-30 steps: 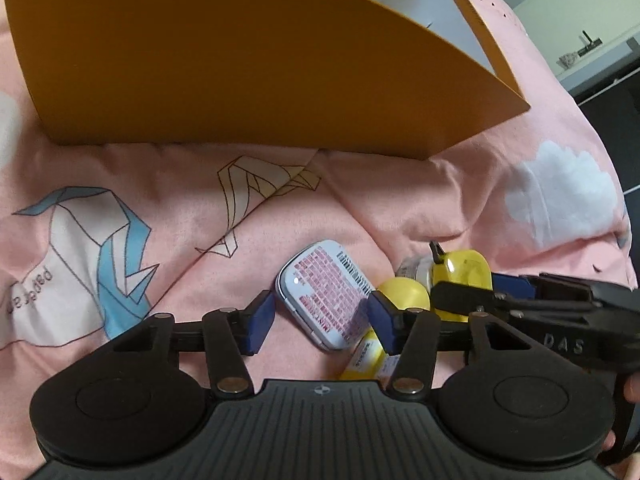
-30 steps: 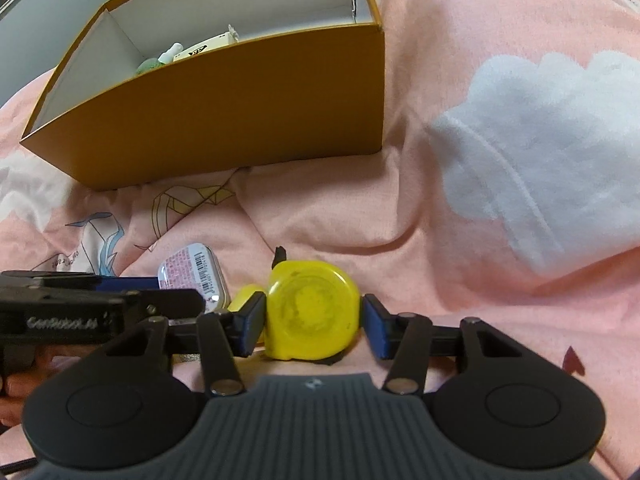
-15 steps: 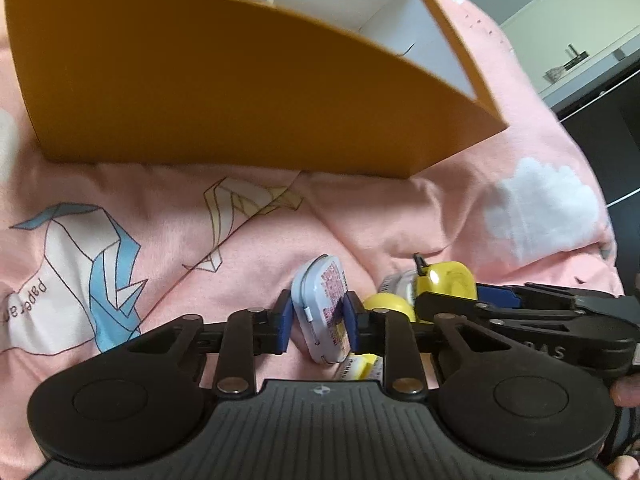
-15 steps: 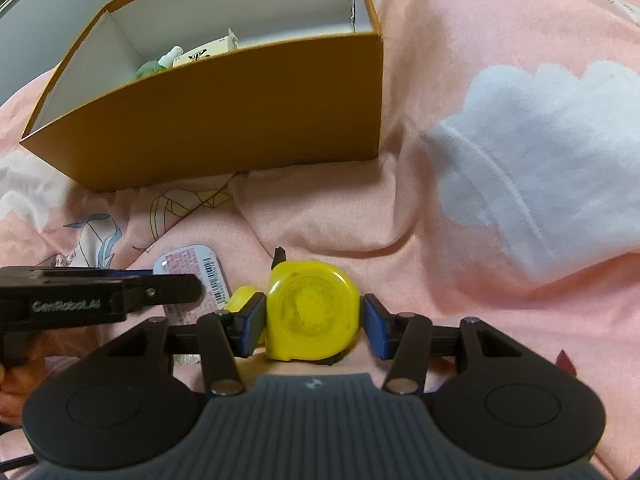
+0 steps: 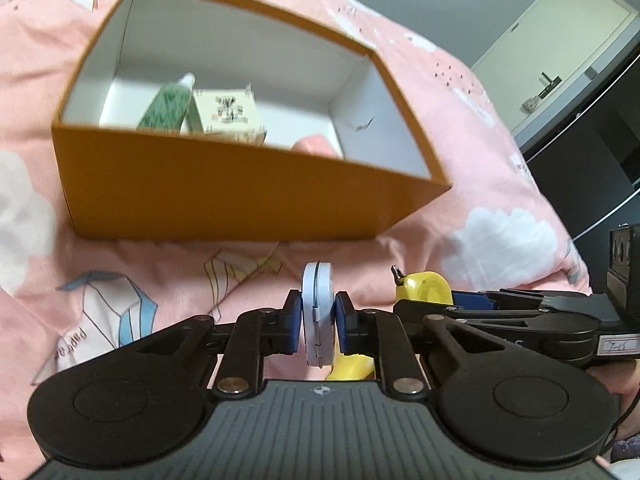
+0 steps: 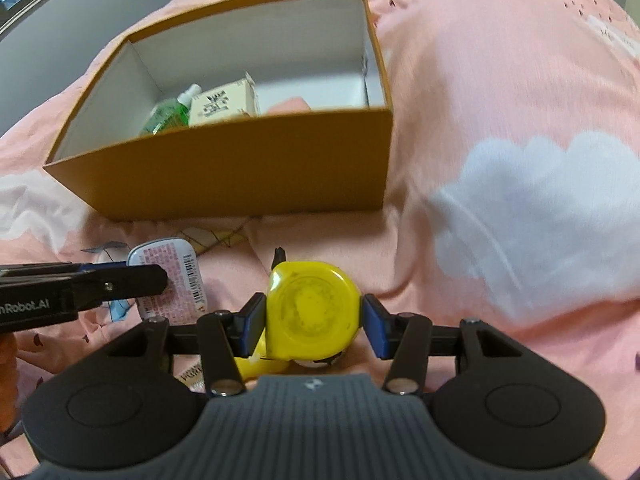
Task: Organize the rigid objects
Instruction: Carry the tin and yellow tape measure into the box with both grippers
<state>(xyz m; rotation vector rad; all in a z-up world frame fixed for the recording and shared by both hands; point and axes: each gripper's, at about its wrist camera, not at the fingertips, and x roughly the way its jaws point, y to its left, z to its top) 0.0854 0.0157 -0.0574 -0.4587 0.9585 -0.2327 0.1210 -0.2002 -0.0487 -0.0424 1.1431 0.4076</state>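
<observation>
My left gripper [image 5: 317, 322] is shut on a small white tin [image 5: 317, 304], held on edge and lifted off the pink bedding. In the right wrist view the tin's [image 6: 172, 276] pink label shows beside the left gripper's fingers [image 6: 120, 280]. My right gripper [image 6: 314, 320] is shut on a round yellow tape measure [image 6: 312, 312], which also shows in the left wrist view [image 5: 424, 288] at the right. A yellow item [image 6: 256, 364] lies partly hidden under the tape measure. An open orange box [image 5: 240, 200] stands just beyond both grippers.
Inside the orange box [image 6: 240, 168] lie a green bottle [image 6: 168, 116], a cream carton [image 6: 222, 104] and something pink [image 6: 290, 106]. Rumpled pink bedding [image 6: 500, 100] with white clouds spreads all around. A dark cabinet [image 5: 592, 152] stands off to the right.
The left gripper closed on the white tin, tipped it onto its edge and rose with it, so the box's inside came into view. The right gripper keeps its hold on the tape measure.
</observation>
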